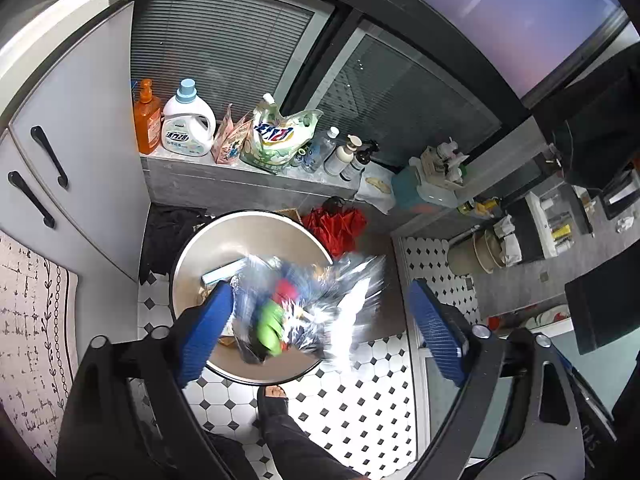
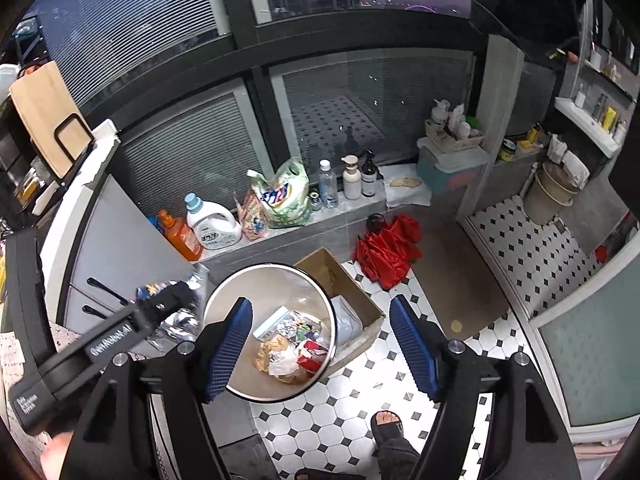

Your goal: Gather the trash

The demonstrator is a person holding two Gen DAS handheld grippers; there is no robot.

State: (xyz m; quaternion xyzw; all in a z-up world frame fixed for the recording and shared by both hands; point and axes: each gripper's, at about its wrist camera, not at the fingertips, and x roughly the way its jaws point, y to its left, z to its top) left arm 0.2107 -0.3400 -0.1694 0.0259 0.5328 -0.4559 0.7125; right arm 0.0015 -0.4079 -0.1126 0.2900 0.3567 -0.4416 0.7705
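**Wrapper bundle over the bin, both sets of fingers apart**

Landmark: round trash bin (image 2: 269, 330), lid open, standing on the black-and-white tiled floor (image 2: 332, 420).

Left gripper (image 1: 320, 322): fingers spread wide, released. A blurred bundle of crinkled silvery wrappers (image 1: 304, 312) with green, red and blue patches sits between them, directly above the bin (image 1: 224, 248) opening. The left blue pad overlaps the bundle's edge in the left wrist view; whether it touches cannot be told because of blur. The right pad stands clear of it.

Right gripper (image 2: 322, 348): fingers apart, nothing between them, hovering above the bin's near rim. In this view the left gripper (image 2: 160, 308) sits just left of the bin, with foil wrappers blurred at its tip.

Bin contents (right wrist view): crumpled paper, coloured wrappers and a pale flat box (image 2: 272, 322) lying on the bottom.

Behind the bin: an open cardboard box (image 2: 340, 280), touching or just beside it. Beyond the box, a red umbrella (image 2: 388, 252) on the floor. On the ledge behind the bin: a white detergent bottle (image 2: 212, 222) and an orange bottle (image 2: 180, 236). A sandalled foot (image 2: 386, 422) stands in front of the bin.
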